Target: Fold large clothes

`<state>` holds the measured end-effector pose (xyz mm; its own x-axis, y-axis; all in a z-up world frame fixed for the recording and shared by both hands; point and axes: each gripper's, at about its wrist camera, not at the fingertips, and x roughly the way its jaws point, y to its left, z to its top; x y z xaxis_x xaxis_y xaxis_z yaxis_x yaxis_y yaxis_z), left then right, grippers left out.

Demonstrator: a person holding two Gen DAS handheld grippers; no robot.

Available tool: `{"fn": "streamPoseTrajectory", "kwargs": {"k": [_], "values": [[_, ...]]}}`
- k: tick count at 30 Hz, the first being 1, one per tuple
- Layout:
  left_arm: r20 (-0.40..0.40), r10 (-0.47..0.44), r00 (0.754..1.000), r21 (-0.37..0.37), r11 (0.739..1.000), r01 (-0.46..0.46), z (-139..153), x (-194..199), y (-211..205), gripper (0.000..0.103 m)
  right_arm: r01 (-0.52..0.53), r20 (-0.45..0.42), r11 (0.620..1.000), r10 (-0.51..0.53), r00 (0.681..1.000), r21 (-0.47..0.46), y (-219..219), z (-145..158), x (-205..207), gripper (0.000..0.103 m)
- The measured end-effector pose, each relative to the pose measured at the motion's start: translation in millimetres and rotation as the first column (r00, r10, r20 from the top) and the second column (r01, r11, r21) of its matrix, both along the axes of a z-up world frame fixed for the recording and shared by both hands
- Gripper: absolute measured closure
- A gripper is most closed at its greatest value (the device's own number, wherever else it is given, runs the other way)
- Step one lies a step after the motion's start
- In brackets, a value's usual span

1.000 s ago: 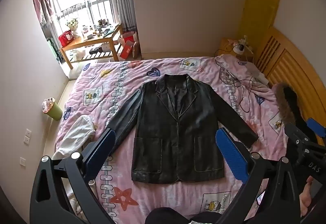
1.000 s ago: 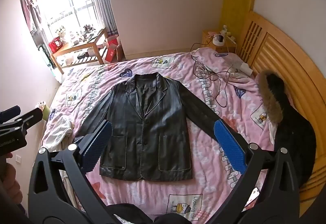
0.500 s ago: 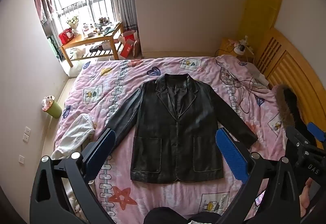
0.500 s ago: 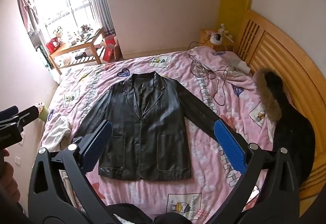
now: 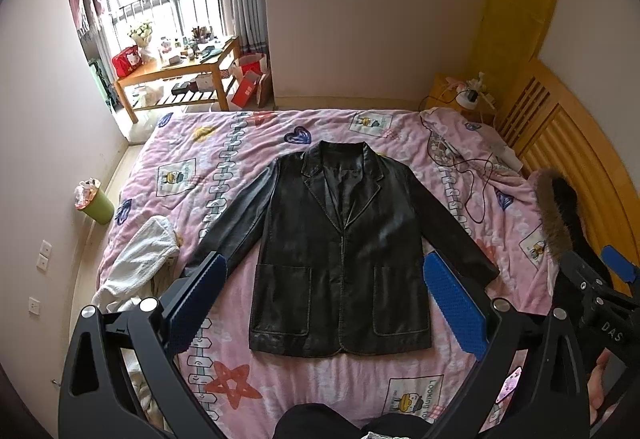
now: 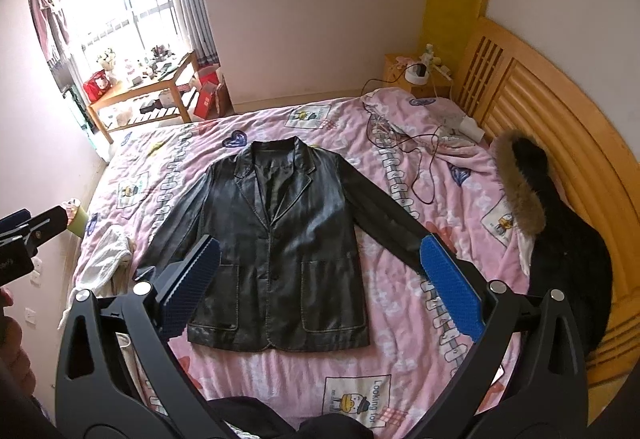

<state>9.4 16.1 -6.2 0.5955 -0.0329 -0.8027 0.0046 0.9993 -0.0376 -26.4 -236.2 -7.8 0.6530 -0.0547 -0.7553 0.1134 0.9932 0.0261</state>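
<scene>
A black leather jacket (image 5: 340, 251) lies flat and face up on the pink bedspread (image 5: 224, 175), collar to the far side, both sleeves spread out. It also shows in the right wrist view (image 6: 280, 255). My left gripper (image 5: 324, 295) is open and empty, held high above the jacket's hem. My right gripper (image 6: 316, 279) is open and empty too, above the jacket's lower half. The right gripper's body shows at the right edge of the left wrist view (image 5: 596, 299), and the left gripper's body at the left edge of the right wrist view (image 6: 24, 235).
A white garment (image 5: 140, 259) is bunched at the bed's left edge. A black fur-hooded coat (image 6: 560, 239) lies by the wooden headboard (image 6: 560, 111) on the right. Cables (image 6: 404, 143) trail over the far right of the bed. A green bin (image 5: 94, 201) and a wooden table (image 5: 180, 75) stand beyond.
Both grippers have shifted slightly, so the jacket sits a little higher in the left wrist view. The jacket has not moved and both grippers stay open.
</scene>
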Motion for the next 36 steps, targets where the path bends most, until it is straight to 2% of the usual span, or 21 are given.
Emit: {"fn": "streamPoseTrajectory", "kwargs": {"k": [7, 12, 15, 20, 24, 29, 34, 36], "values": [[-0.006, -0.02, 1.0, -0.039, 0.999, 0.02, -4, 12, 30, 0.007, 0.059, -0.01, 0.996, -0.06, 0.998, -0.062, 24, 1, 2, 0.005], [-0.008, -0.068, 0.998, -0.065, 0.996, 0.067, -9, 26, 57, 0.007, 0.122, -0.023, 0.987, -0.125, 0.992, -0.108, 41, 5, 6, 0.005], [-0.007, -0.041, 0.999, -0.039, 0.998, 0.041, -12, 37, 73, 0.007, 0.135, -0.023, 0.982, -0.139, 0.99, -0.135, 53, 9, 8, 0.005], [-0.04, -0.028, 0.999, -0.075, 0.997, 0.025, -15, 47, 101, 0.007, 0.106, -0.042, 0.979, -0.115, 0.992, -0.173, 69, 9, 24, 0.005], [-0.058, 0.006, 0.998, -0.057, 0.998, -0.009, -21, 52, 112, 0.007, 0.077, -0.041, 0.98, -0.086, 0.995, -0.181, 79, 5, 38, 0.005], [-0.09, 0.059, 0.994, -0.033, 0.998, -0.062, -28, 56, 115, 0.007, 0.016, -0.037, 0.99, -0.021, 0.999, -0.139, 77, -7, 56, 0.005], [-0.122, 0.132, 0.984, -0.027, 0.99, -0.136, -37, 68, 124, 0.007, -0.07, -0.067, 0.994, 0.065, 0.996, -0.079, 74, -32, 103, 0.005], [-0.142, 0.192, 0.971, -0.03, 0.98, -0.198, -44, 76, 130, 0.007, -0.117, -0.082, 0.99, 0.111, 0.99, -0.074, 76, -42, 126, 0.005]]}}
